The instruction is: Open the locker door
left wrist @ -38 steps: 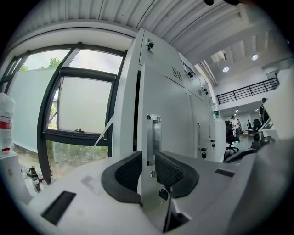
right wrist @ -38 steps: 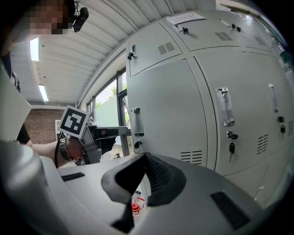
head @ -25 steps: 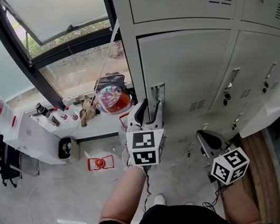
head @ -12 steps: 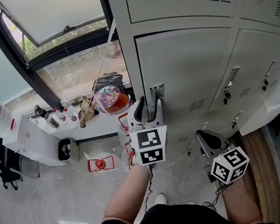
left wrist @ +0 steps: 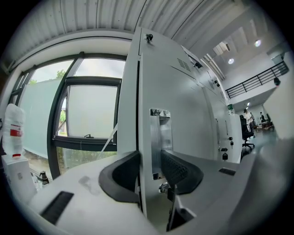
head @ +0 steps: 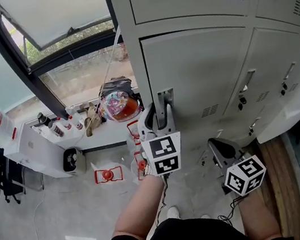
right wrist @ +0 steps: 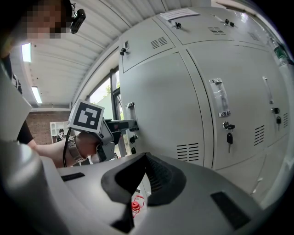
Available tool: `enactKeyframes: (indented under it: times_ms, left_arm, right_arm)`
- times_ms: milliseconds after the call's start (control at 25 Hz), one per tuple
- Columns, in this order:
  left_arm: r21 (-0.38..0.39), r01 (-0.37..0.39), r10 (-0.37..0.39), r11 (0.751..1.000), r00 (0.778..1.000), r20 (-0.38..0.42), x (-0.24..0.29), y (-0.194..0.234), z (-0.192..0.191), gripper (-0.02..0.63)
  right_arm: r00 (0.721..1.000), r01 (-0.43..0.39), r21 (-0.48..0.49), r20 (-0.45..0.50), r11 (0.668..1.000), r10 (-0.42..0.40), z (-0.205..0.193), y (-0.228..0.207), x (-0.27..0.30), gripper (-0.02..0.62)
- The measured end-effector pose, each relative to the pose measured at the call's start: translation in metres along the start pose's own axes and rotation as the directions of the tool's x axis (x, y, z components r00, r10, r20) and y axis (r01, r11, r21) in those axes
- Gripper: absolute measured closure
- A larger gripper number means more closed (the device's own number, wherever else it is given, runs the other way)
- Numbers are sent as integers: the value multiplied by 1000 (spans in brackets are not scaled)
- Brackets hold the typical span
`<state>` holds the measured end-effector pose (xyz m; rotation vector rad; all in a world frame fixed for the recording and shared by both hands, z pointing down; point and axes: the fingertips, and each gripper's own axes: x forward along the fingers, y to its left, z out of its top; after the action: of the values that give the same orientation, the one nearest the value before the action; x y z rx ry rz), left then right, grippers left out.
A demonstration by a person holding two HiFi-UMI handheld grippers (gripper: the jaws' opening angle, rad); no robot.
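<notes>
Grey concrete floor [head: 52,220] runs under a bank of pale lockers beside a dark-framed window [head: 77,66]. Nearest the person, the right gripper [head: 217,146] hangs low in front of the lockers with its jaws pressed together and nothing between them; in the right gripper view [right wrist: 147,158] only the floor shows below the tips.

Further forward, the left gripper [head: 158,116] is raised to the pale grey metal locker door [head: 205,72]. Its jaws are closing but a gap remains. In the left gripper view [left wrist: 149,166] they straddle the door's left edge. The left jaw is outside the seam with the frame. The right jaw lies against the door face by the silver upright handle strip [left wrist: 161,133]. The pads are not clearly pressing on it.

The door [left wrist: 183,101] sits flush in its frame, in the second row down at the left end of the bank. It faces the person, its long axis upright. The handle [head: 165,99] runs vertically along its left edge, and a small slotted vent [head: 211,112] sits low on the face.

Beyond, keys [head: 242,103] hang in the neighbouring lockers to the right. A white low shelf [head: 34,145] with bottles stands under the window
</notes>
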<state>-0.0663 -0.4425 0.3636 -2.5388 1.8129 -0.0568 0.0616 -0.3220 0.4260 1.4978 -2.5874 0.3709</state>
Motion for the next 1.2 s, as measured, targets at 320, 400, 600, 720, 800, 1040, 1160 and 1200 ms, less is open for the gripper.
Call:
enactKeyframes:
  times_ms: [320, 400, 600, 720, 800, 1040, 1160, 1200]
  left_arm:
    - [-7, 0, 0, 1000, 1000, -19, -3, -1, -1, 457]
    - [-7, -1, 1, 1000, 1000, -22, -5, -2, -1, 457]
    - [-10, -5, 4, 1000, 1000, -29, -11, -5, -1, 457]
    - [-14, -10, 9, 1000, 999, -31, -16, -8, -1, 457]
    - [-17, -15, 14, 1000, 999, -33, -20, -10, -1, 457]
    - [-11, -23, 22, 1000, 999, -37, -35, -19, 0, 457]
    - [-9, -22, 22, 1000, 999, -34, -45, -26, 0, 457]
    - [-10, -22, 21, 1000, 999, -32, -48, -29, 0, 457]
  right_arm:
    - [1000, -9, 9, 8, 1000, 9, 0, -5, -6, 543]
    - [1000, -16, 10, 11, 1000, 16, 1, -4, -6, 543]
    - [999, -38, 11, 15, 999, 37, 1, -2, -8, 541]
    - [999, -52, 11, 15, 999, 52, 1, -1, -10, 543]
    - [998, -62, 11, 15, 998, 62, 1, -2, -12, 542]
    - [995, -95, 12, 19, 995, 95, 2, -2, -22, 542]
    - [993, -115, 15, 22, 993, 115, 2, -2, -27, 542]
    - [992, -122, 15, 23, 992, 122, 2, -1, -29, 541]
